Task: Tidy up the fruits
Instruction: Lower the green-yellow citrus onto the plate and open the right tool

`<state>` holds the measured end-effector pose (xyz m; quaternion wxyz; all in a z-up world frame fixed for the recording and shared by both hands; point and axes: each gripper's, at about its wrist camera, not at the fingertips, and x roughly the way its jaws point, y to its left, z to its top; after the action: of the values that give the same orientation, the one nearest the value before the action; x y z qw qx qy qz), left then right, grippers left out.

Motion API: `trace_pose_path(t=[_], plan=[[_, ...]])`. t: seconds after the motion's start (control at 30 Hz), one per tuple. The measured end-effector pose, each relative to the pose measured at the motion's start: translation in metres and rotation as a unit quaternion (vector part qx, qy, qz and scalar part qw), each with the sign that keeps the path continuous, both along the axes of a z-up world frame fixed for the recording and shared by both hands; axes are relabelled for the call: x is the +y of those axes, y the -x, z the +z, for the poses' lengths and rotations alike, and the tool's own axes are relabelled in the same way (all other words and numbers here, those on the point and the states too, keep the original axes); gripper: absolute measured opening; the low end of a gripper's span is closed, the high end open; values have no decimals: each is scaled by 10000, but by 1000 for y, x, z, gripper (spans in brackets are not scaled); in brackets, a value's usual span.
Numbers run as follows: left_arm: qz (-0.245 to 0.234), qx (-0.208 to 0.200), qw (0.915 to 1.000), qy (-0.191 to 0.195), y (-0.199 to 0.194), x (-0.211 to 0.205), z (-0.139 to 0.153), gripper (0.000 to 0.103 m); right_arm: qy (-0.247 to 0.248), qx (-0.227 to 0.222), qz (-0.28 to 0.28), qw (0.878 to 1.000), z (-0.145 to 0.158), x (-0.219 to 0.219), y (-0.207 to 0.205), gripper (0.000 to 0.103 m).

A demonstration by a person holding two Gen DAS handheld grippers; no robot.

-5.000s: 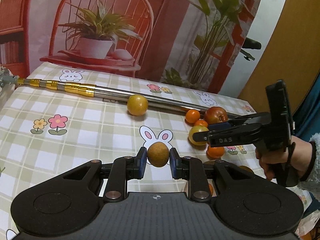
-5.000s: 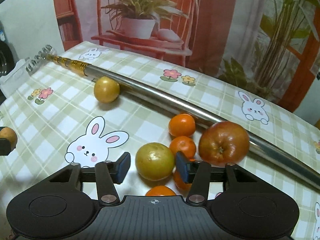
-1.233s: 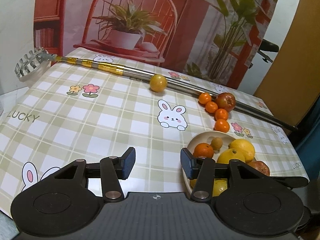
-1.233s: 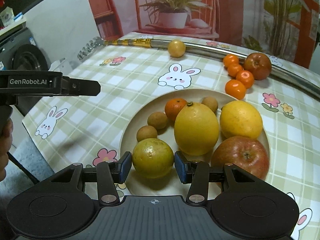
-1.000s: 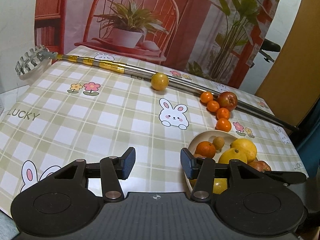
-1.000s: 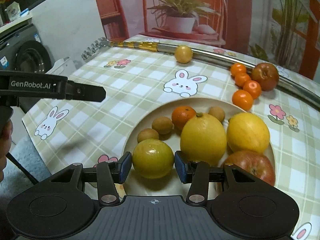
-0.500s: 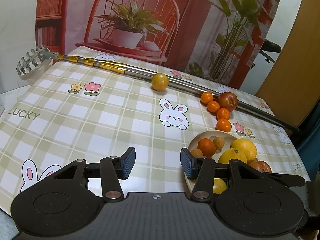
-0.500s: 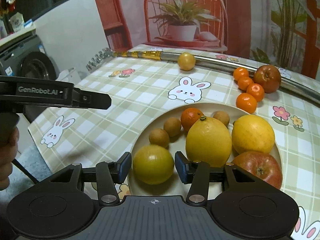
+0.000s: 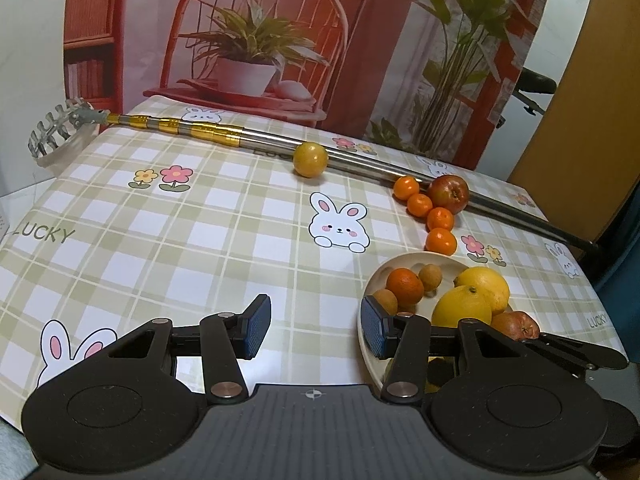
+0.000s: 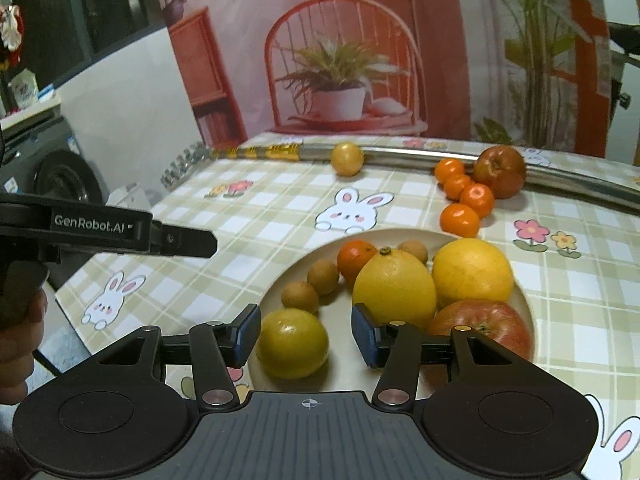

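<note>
The plate [image 10: 520, 300] sits near the right edge of the tabletop [image 9: 200, 240] and holds eight fruits by my count: two big lemons [image 10: 394, 284], one apple [image 10: 480, 322], one tangerine [image 10: 354, 256], three little brown longans [image 10: 323, 276] and a yellow-green plum [image 10: 292, 342] at its near rim. Out on the cloth beyond it lie four more tangerines [image 9: 440, 241] in a loose line, touching a second apple [image 9: 448, 194], and further left one more plum [image 9: 310, 159]. Both rest against a long metal pole [image 9: 360, 164], whose long axis runs from the far left, where its claw head [image 9: 52, 132] overhangs the edge, down to the right. The right gripper [image 10: 306, 338] hangs low over the plate with its fingers apart, the near plum loose between them, just beside the left finger and clear of the right. The left gripper [image 9: 314, 328] hovers left of the plate, fingers wide and empty. Only the right view shows the near plum and all three longans; the left view hides that plum behind its own finger but shows the whole pole. The right view also catches a hand [image 10: 18, 344] holding the left gripper's handle.
</note>
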<state>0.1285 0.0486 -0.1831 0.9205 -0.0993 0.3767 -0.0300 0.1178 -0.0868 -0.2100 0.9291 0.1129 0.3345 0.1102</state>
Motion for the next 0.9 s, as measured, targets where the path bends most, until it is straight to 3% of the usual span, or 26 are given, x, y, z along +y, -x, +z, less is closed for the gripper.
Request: trace_pose_path(t=[0.57, 0.9], plan=[[7, -9, 10000, -13, 0, 0, -1, 52, 39, -276, -164, 9995, 4, -5, 6, 47], [-31, -19, 10000, -21, -5, -1, 3, 52, 178, -721, -490, 9960, 27, -26, 7, 48]])
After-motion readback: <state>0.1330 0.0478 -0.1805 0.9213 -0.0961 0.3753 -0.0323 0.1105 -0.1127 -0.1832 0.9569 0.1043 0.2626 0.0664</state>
